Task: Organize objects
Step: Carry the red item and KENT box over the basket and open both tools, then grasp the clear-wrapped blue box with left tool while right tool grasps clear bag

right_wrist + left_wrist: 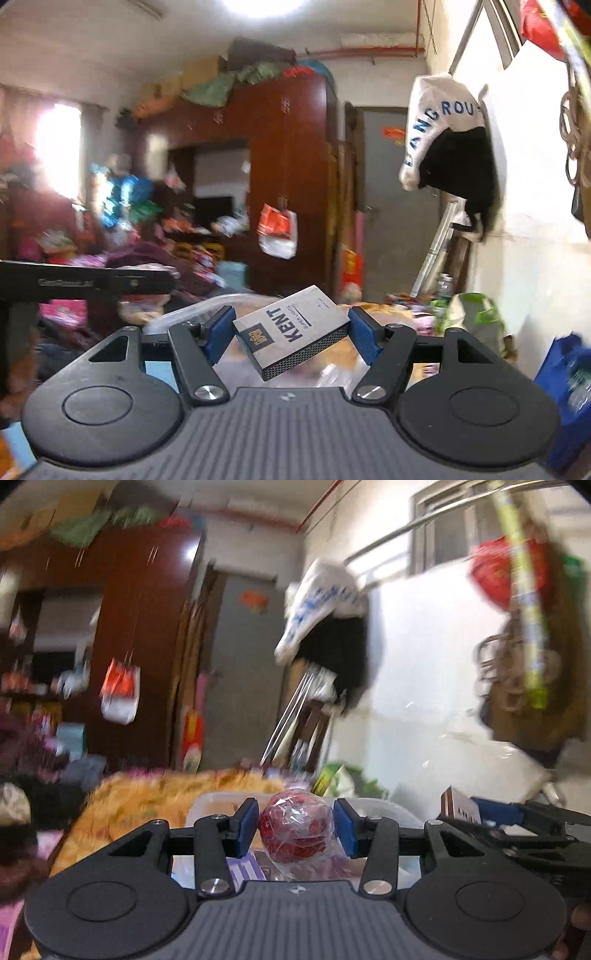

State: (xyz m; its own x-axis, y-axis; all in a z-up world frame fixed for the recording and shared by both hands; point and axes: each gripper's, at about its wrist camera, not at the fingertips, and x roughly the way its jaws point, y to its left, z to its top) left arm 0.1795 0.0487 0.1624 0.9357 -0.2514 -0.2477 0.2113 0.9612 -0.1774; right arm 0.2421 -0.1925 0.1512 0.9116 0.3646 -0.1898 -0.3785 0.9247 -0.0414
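Note:
My left gripper (297,825) is shut on a red round object wrapped in clear plastic (295,827), held between the blue pads above a clear plastic box (214,801). My right gripper (291,334) is shut on a grey KENT cigarette pack (291,332), which sits tilted between its blue pads. In the left wrist view the right gripper (517,819) shows at the right edge with the pack's end (460,805) in it. In the right wrist view the left gripper's black body (85,282) crosses the left side.
A yellow patterned cover (147,794) lies below. A dark red wardrobe (288,177) with hanging bags stands behind, a grey door (384,192) beside it. Clothes (443,136) and bags hang on the white wall at right. A blue bag (569,376) sits at right.

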